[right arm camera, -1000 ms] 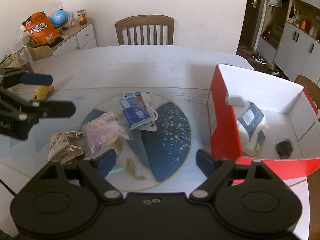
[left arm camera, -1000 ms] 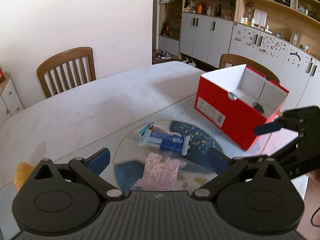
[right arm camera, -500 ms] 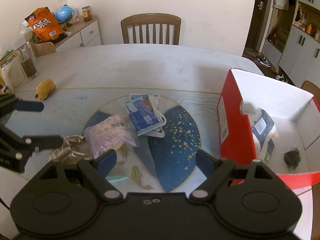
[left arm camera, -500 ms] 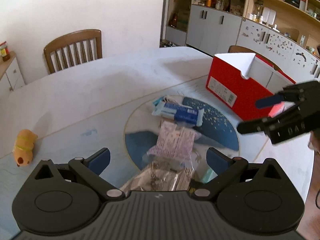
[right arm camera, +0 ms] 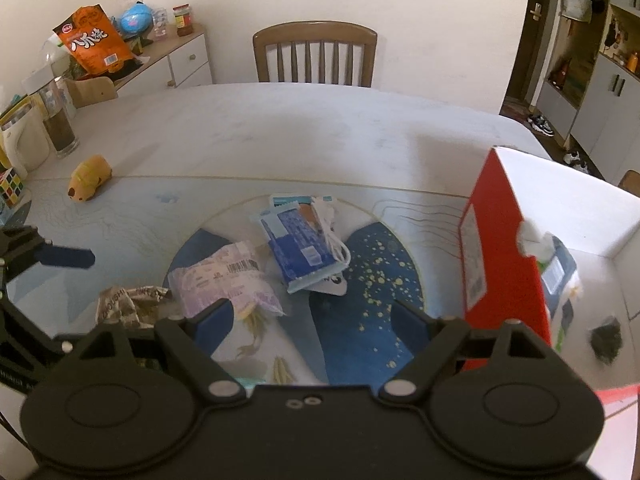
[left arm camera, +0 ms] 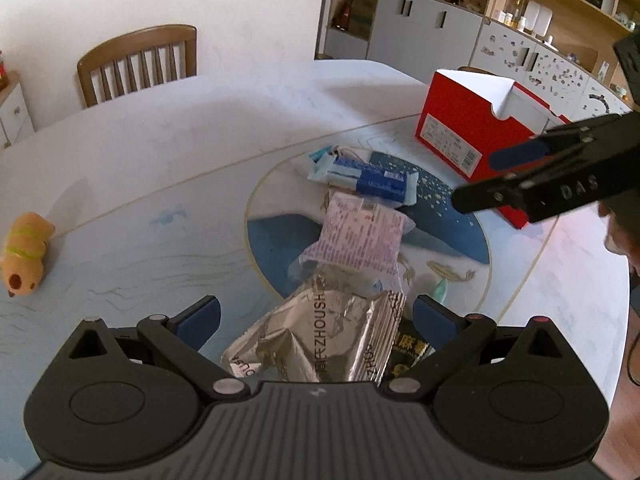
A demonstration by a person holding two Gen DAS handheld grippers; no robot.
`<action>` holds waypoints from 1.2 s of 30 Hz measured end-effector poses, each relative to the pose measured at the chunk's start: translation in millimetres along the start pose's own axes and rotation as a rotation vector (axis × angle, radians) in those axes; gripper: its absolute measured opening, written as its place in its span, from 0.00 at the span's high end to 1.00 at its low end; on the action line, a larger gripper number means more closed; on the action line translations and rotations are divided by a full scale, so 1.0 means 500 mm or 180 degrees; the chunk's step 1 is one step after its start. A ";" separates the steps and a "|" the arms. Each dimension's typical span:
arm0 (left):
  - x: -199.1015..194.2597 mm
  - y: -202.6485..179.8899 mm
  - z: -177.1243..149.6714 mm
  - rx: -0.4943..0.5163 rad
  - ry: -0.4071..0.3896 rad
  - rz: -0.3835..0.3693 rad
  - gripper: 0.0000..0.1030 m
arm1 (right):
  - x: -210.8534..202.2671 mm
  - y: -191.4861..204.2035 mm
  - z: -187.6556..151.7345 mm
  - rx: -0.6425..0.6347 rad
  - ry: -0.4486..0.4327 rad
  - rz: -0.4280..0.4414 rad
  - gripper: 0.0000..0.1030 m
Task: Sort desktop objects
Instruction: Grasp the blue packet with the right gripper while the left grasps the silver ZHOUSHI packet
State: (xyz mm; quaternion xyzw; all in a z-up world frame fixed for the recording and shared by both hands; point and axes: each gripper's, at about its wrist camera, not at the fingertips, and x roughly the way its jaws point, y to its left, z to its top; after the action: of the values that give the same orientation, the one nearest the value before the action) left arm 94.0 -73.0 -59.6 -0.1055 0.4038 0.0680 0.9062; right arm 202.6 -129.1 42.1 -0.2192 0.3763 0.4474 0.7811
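We hold the left gripper (left arm camera: 316,314) low over the silver foil packet (left arm camera: 320,340), its jaws spread wide to either side of the crumpled foil and not yet touching it. The right gripper (right arm camera: 312,322) hovers with its jaws also spread and nothing between them, above the blue mat (right arm camera: 360,292) near the red box (right arm camera: 500,256).

The pink snack bag (left arm camera: 360,236) lies just beyond the foil packet and seems to overlap its far edge, with the blue wipes pack (left arm camera: 368,178) further on. If we close now, we judge the slick foil may crumple and slip, or the pink bag may get dragged along. A dark packet (left arm camera: 408,354) lies partly under the foil at its right and could be caught too. The right gripper hangs close to our path to the box, so we risk a bump.
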 end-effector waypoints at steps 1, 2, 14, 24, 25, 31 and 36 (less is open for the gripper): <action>0.002 0.002 -0.002 -0.0003 0.0013 -0.0016 0.00 | 0.005 0.002 0.003 -0.0007 0.0003 0.0006 0.16; 0.004 0.004 -0.005 -0.0015 0.0023 -0.0033 0.00 | 0.010 0.004 0.006 -0.0016 0.0009 0.0013 0.17; 0.025 0.018 -0.015 -0.0069 0.0071 -0.0153 0.01 | 0.078 0.007 0.044 -0.0059 0.0058 -0.0013 0.20; 0.044 0.022 -0.021 -0.0052 0.0132 -0.0248 0.01 | 0.141 0.016 0.068 -0.0132 0.0123 -0.0020 0.28; 0.046 0.023 -0.022 -0.0063 0.0135 -0.0262 0.01 | 0.144 0.016 0.069 -0.0134 0.0122 -0.0022 0.30; 0.056 0.023 -0.019 -0.0031 0.0144 -0.0323 0.01 | 0.164 0.016 0.074 -0.0134 0.0148 -0.0022 0.35; 0.063 0.031 -0.016 -0.0106 0.0164 -0.0338 0.01 | 0.176 0.020 0.080 -0.0200 0.0146 -0.0022 0.40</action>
State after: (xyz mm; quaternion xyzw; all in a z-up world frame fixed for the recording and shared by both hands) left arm 106.0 -58.6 -90.5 -0.1436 0.4196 0.0238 0.8959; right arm 237.4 -50.1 -2.0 -0.2552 0.3792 0.4511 0.7665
